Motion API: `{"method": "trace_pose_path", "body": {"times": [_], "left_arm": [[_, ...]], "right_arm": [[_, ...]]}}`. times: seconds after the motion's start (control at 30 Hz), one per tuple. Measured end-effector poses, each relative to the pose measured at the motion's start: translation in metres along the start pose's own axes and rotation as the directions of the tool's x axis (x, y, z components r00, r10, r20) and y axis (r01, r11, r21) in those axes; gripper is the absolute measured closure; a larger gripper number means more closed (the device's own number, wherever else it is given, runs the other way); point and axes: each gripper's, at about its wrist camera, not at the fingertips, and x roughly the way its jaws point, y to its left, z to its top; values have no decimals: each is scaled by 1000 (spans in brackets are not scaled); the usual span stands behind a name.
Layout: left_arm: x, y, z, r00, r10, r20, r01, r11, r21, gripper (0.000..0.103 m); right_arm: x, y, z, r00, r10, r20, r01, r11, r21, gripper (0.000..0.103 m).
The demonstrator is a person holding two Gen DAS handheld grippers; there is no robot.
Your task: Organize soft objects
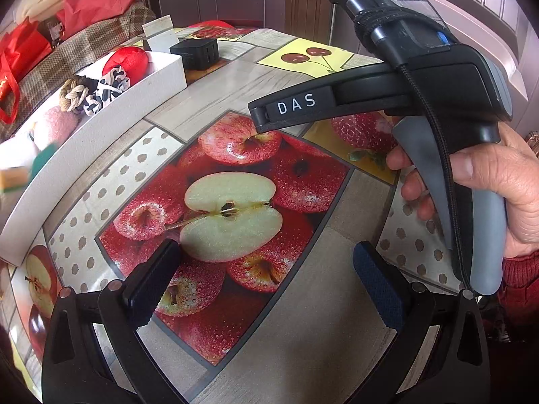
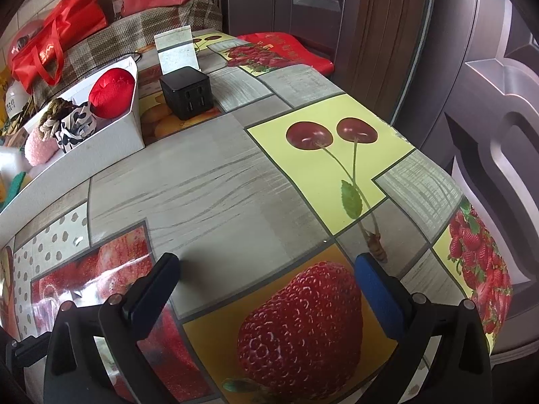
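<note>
A long white box (image 1: 101,128) stands at the table's left side; it also shows in the right wrist view (image 2: 111,141). It holds a red plush (image 1: 126,60) (image 2: 113,92), a black-and-white cloth (image 1: 106,89) (image 2: 75,124), a rope knot toy (image 1: 72,94) (image 2: 54,112), a pink fluffy item (image 2: 38,148) and green and yellow sponges (image 1: 40,161). My left gripper (image 1: 266,272) is open and empty above the fruit-print tablecloth. My right gripper (image 2: 266,276) is open and empty over the cloth; its body (image 1: 421,94) shows in the left wrist view, held by a hand.
A black cube charger (image 2: 187,91) (image 1: 195,52) and a white card stand (image 2: 177,50) sit at the back of the table. Red bags (image 2: 57,37) and a plaid cushion (image 2: 151,30) lie behind. The table edge (image 2: 438,155) runs on the right beside a dark door.
</note>
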Motion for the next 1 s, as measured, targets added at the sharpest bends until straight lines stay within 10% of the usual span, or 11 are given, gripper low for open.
{"method": "trace_pose_path", "body": {"times": [1.0], "left_arm": [[-1, -2, 2, 1000, 4, -1, -4, 1000, -2, 1]], "right_arm": [[15, -10, 27, 996, 52, 72, -55, 998, 37, 0]]}}
